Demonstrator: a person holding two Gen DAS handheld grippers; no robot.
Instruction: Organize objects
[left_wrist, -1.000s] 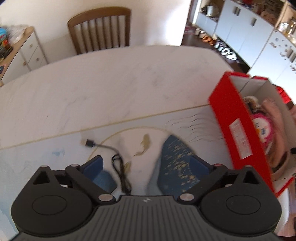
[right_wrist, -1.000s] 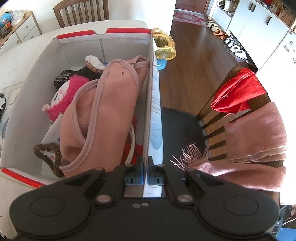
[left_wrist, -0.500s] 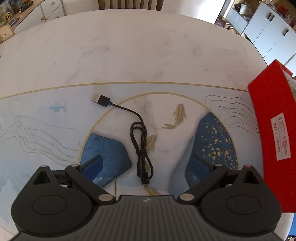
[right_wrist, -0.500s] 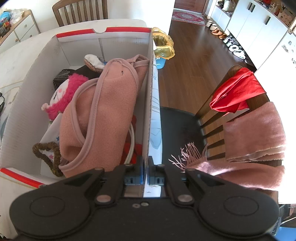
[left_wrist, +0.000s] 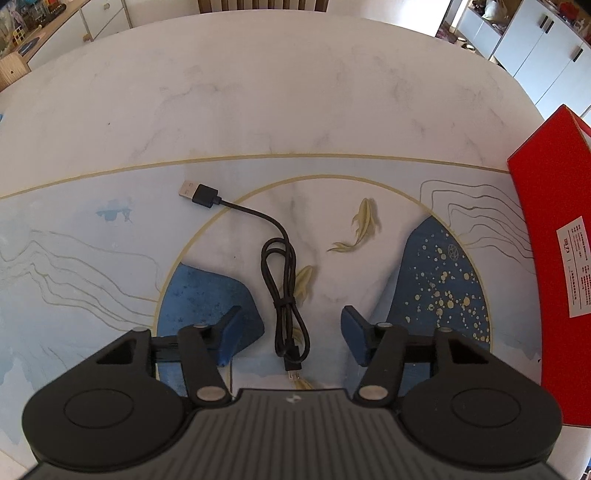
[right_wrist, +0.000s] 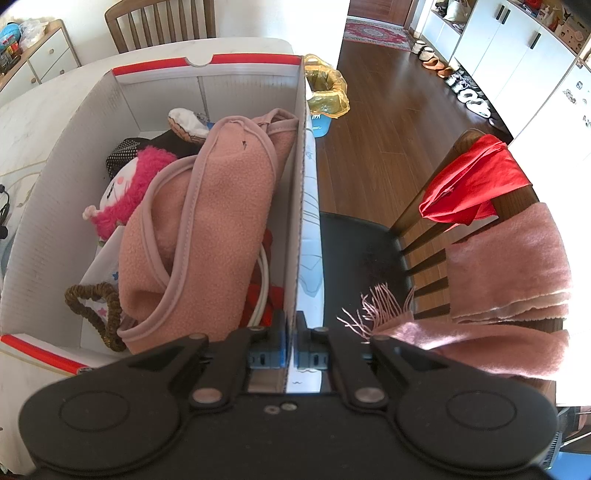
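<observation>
In the left wrist view we start at the far left of the table (left_wrist: 258, 92), where the pale marbled top gives way to a printed mat (left_wrist: 74, 258) with thin wavy lines, gold curves and deep blue patches. Moving right, we come to the black USB cable (left_wrist: 282, 280), its plug pointing up and left, its cord bundled into a tied loop that lies flat on the mat beside two painted gold fish. Our left gripper (left_wrist: 290, 332) hangs over it, pointing steeply down, with its jaws closing; the lower part of the bundle sits between the two blue pads (left_wrist: 231, 328), which do not yet touch it (a clear gap shows on either side). Farther right, the red outer wall of the box (left_wrist: 546, 229) stands at the table's edge, a white label on it. In the right wrist view we see into that box (right_wrist: 66, 177) from above: a pink plush toy (right_wrist: 125, 195) at the left, a brown braided loop (right_wrist: 99, 310) near the front corner, then a large pink fleece garment (right_wrist: 207, 229) filling the middle. Our right gripper (right_wrist: 291, 343) is clamped on the box's right-hand wall, one pad on each side of the cardboard. Beyond it stands a wooden chair (right_wrist: 369, 254) draped with a red cloth (right_wrist: 469, 184) and a pink scarf (right_wrist: 506, 258).
</observation>
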